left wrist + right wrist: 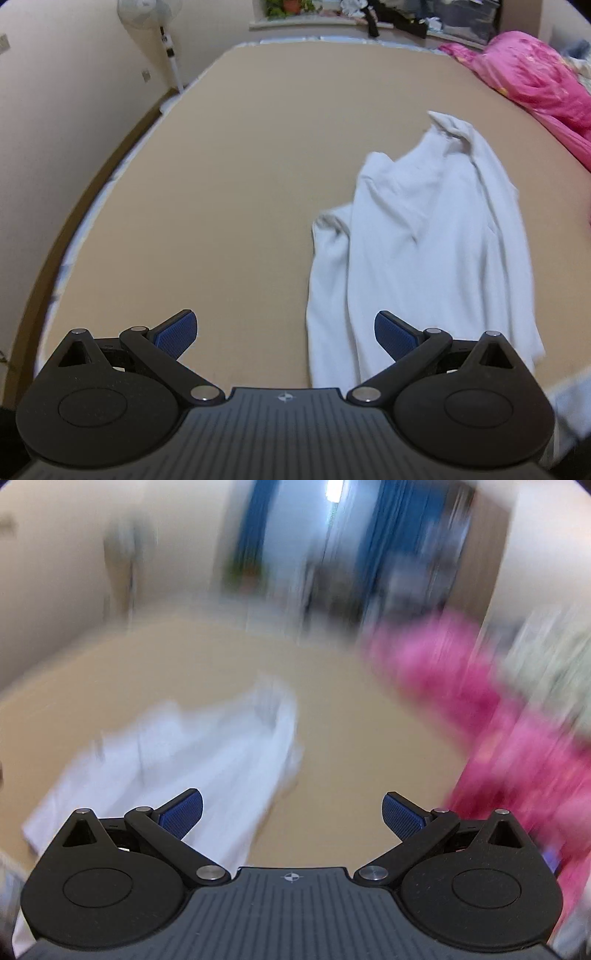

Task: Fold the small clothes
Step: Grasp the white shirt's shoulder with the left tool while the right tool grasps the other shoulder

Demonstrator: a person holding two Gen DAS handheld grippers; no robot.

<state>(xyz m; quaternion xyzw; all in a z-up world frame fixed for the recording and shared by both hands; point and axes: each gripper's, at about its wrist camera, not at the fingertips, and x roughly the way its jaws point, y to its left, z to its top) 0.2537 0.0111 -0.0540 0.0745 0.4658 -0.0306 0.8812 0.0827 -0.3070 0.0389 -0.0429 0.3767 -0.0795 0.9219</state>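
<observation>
A white garment (424, 236) lies crumpled lengthwise on the tan bed surface (221, 177), right of centre in the left wrist view. My left gripper (285, 334) is open and empty, above the near edge of the bed, its right finger over the garment's near end. In the blurred right wrist view the same white garment (207, 746) lies to the left. My right gripper (291, 814) is open and empty, held above the bed just right of the garment.
A pink quilt (535, 74) is bunched along the bed's right side, also in the right wrist view (498, 720). A standing fan (162, 33) is by the left wall. A cluttered windowsill (369, 14) runs behind the bed.
</observation>
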